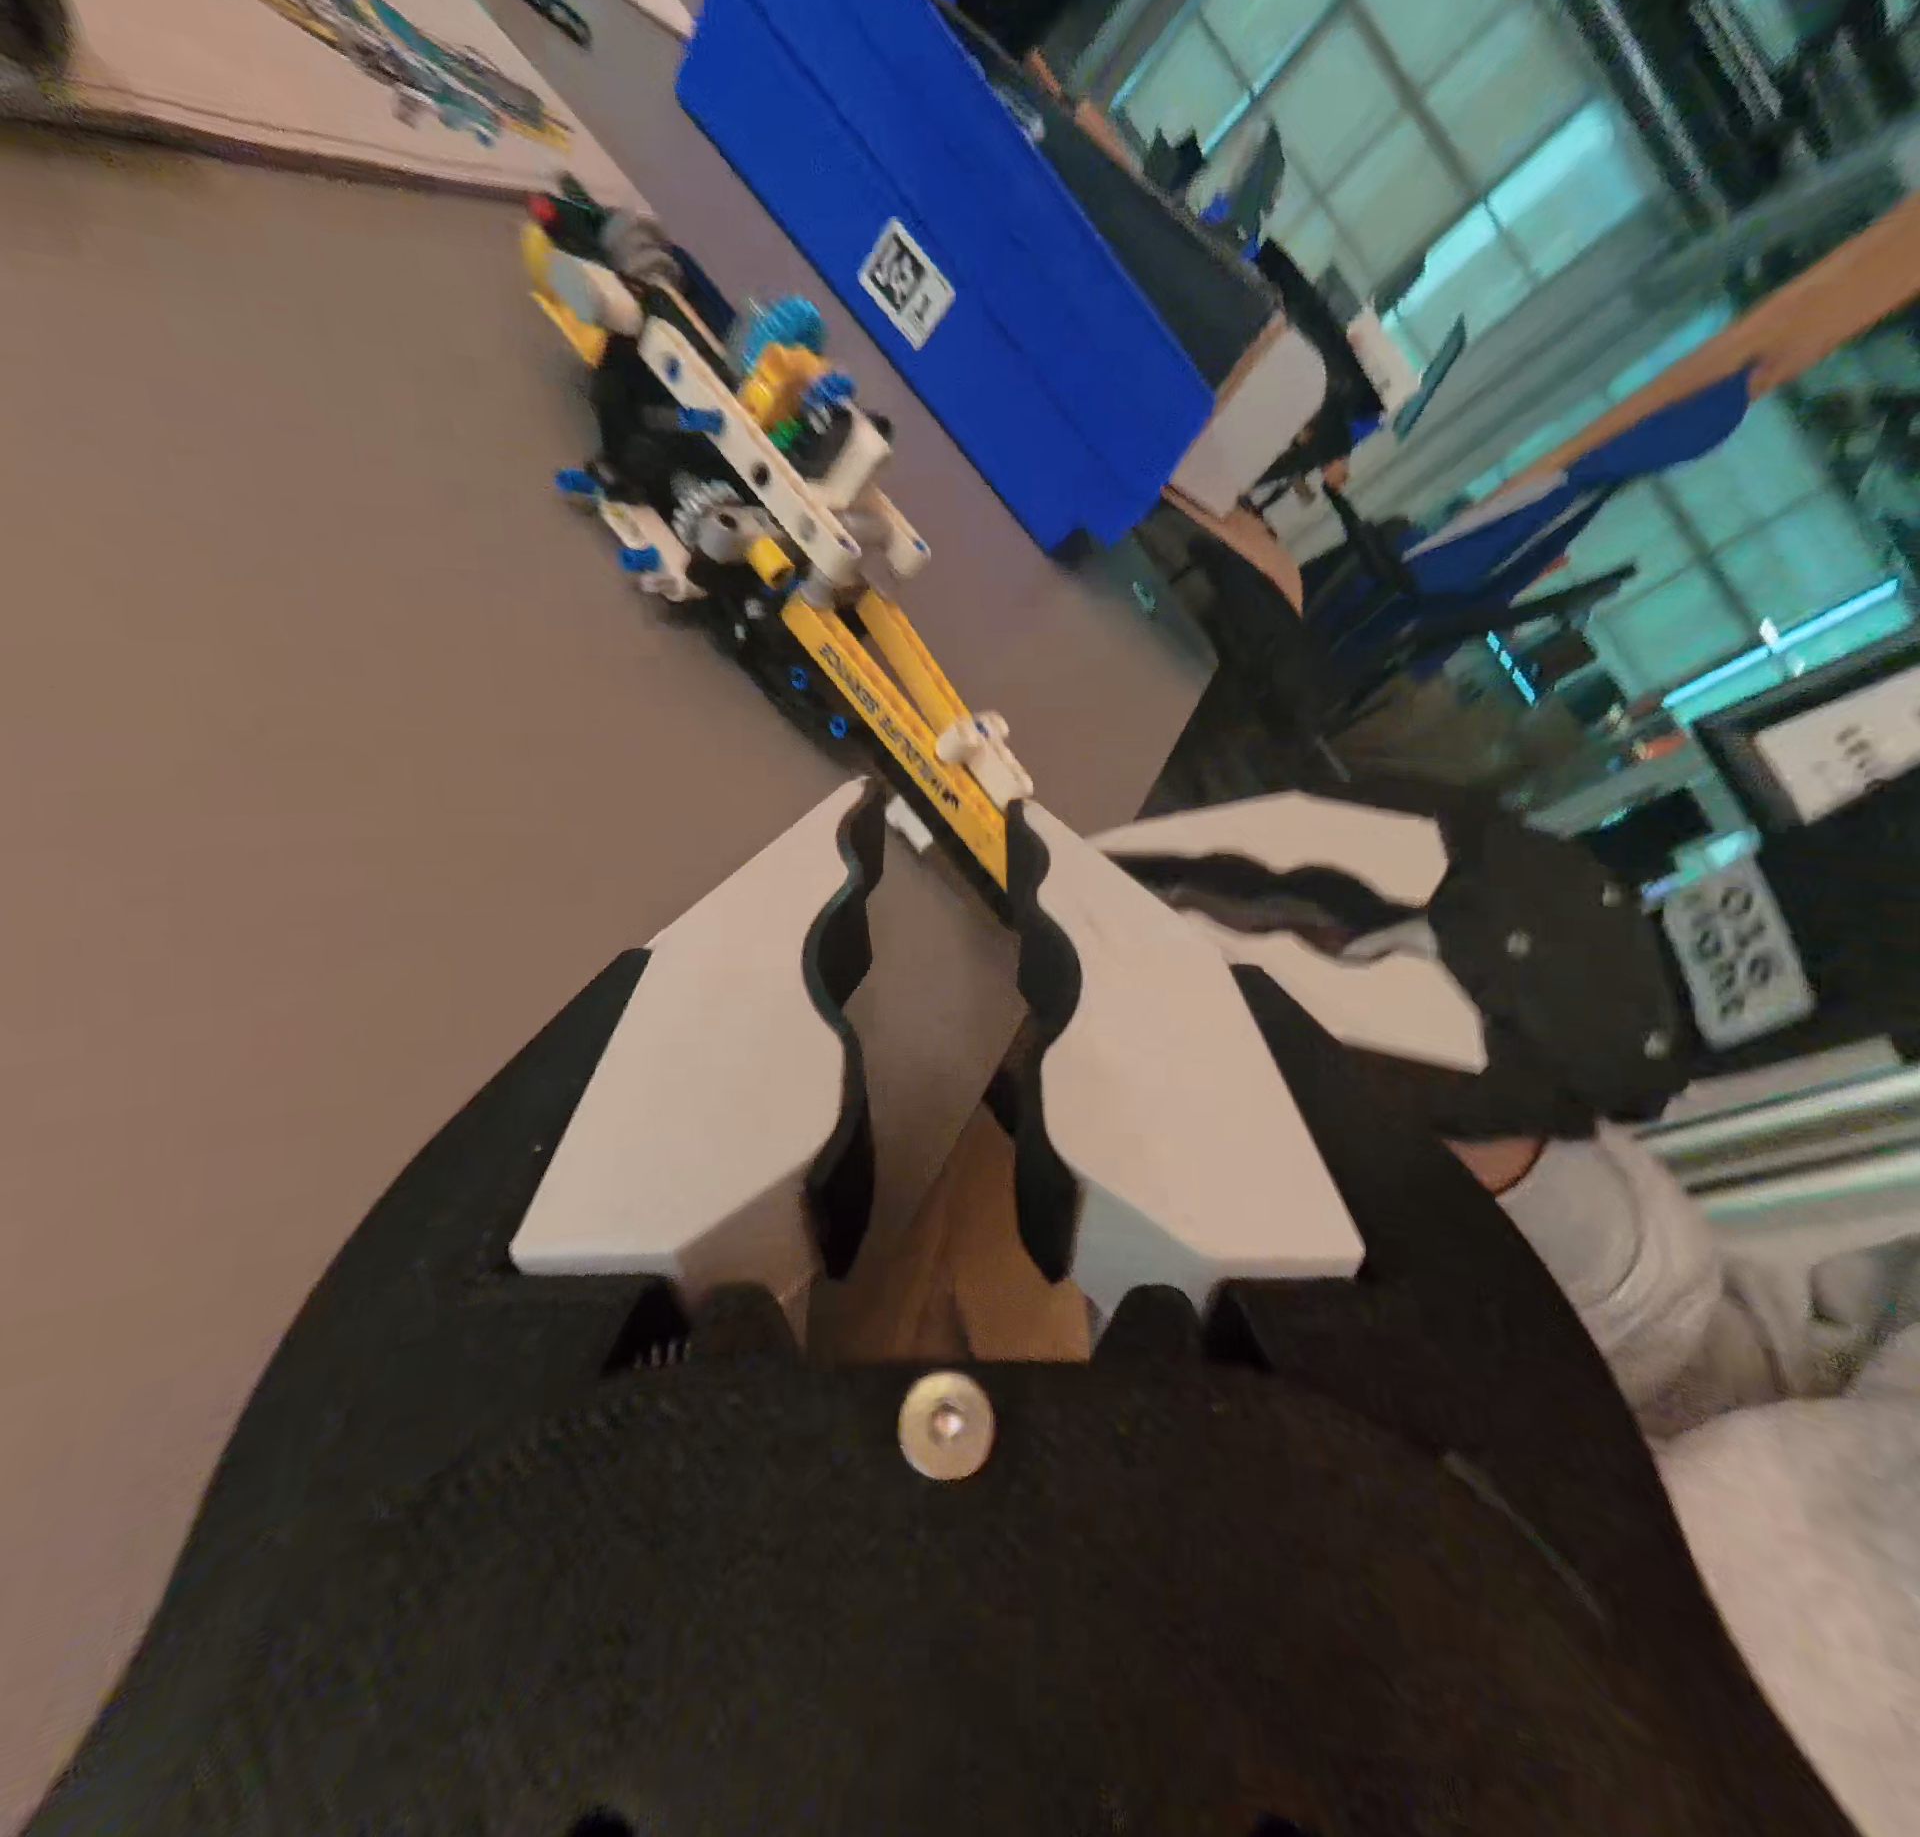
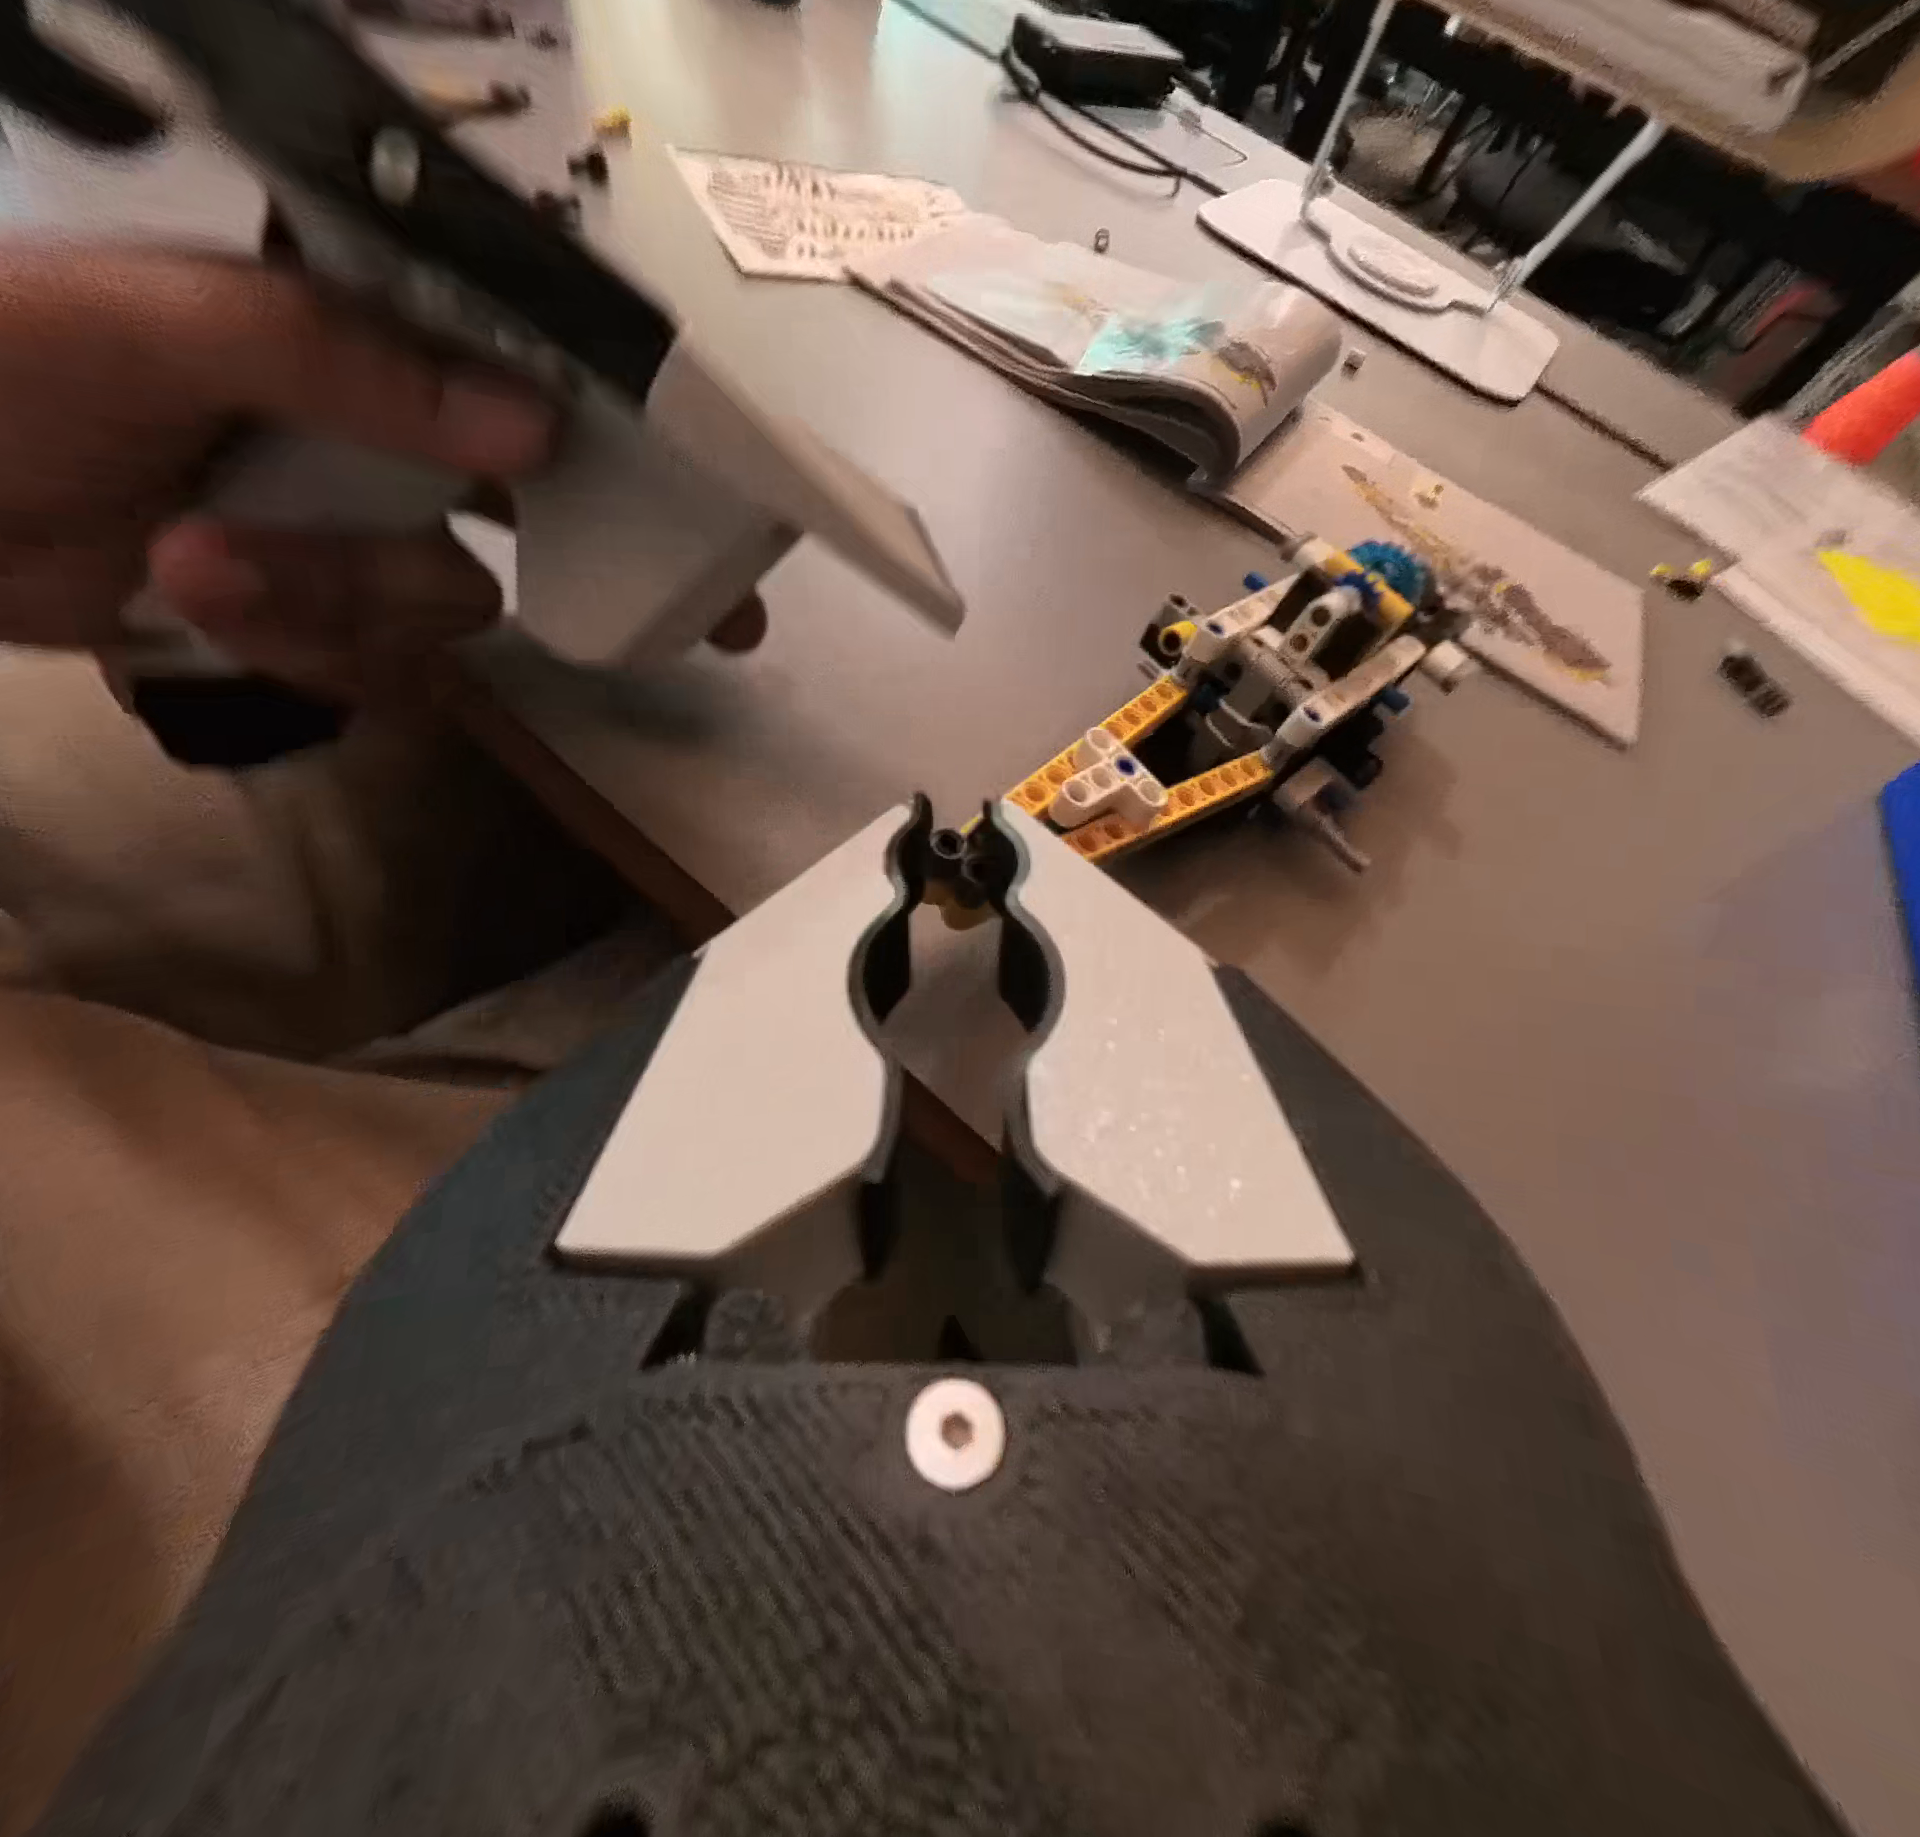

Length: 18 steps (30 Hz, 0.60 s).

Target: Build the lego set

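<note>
The part-built lego model (image 1: 748,478), made of yellow, white and black beams with a blue gear, lies on the grey table (image 1: 260,592); it also shows in the right wrist view (image 2: 1247,717). My left gripper (image 1: 945,813) is open and empty, raised near the table's front edge, with the model's yellow beams beyond its tips. One of its fingers (image 2: 790,530) shows blurred in the right wrist view. My right gripper (image 2: 956,831) is shut on a small black and yellow lego piece (image 2: 958,868), short of the model's yellow end. It also shows in the left wrist view (image 1: 1174,878).
A blue bin (image 1: 935,281) stands beyond the model. An open instruction booklet (image 2: 1122,353), a sheet (image 2: 810,208), a paper with small parts (image 2: 1496,603), a monitor stand (image 2: 1382,281) and scattered loose pieces (image 2: 1756,681) lie on the table. A person's hand (image 2: 208,416) holds the left gripper. Across from one pair of fingers to the other is roughly 4 cm.
</note>
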Each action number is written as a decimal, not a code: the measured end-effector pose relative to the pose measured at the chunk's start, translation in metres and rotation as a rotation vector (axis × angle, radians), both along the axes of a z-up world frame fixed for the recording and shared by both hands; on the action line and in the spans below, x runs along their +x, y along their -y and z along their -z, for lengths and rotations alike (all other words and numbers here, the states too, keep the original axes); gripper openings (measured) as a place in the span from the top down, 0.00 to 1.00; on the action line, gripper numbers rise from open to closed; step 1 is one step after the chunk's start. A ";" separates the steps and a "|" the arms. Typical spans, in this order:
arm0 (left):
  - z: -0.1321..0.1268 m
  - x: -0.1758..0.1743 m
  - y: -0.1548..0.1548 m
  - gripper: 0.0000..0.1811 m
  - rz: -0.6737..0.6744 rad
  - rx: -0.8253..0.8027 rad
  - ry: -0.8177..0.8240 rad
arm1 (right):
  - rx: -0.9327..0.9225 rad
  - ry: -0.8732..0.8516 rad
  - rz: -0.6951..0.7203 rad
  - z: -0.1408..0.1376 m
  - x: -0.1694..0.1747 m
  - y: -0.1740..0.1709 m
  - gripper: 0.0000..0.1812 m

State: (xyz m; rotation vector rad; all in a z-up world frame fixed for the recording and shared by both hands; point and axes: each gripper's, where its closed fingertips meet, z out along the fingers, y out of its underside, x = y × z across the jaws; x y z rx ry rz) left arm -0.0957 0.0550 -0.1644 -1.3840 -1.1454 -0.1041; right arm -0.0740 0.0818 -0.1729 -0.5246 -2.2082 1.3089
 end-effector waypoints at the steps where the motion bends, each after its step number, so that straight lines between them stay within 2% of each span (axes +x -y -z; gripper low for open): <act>1: -0.004 -0.003 0.004 0.88 -0.016 0.016 0.009 | 0.053 -0.046 -0.001 0.002 0.001 0.002 0.95; 2: -0.005 -0.004 0.006 0.86 -0.028 0.017 0.025 | 0.099 -0.093 0.000 0.003 0.001 0.004 0.96; 3: -0.005 -0.005 0.004 0.84 -0.026 0.006 0.044 | 0.134 -0.138 -0.004 0.002 0.002 0.006 1.00; 7: 0.001 -0.003 -0.013 0.83 -0.014 -0.069 0.049 | 0.155 -0.223 -0.003 -0.005 0.001 0.008 1.00; 11: 0.013 -0.006 -0.024 0.83 -0.001 -0.132 0.075 | 0.028 -0.113 -0.047 -0.008 0.004 0.007 0.97; 18: 0.015 -0.019 -0.023 0.83 -0.047 -0.073 0.196 | -0.299 0.125 -0.061 -0.031 0.006 -0.012 0.93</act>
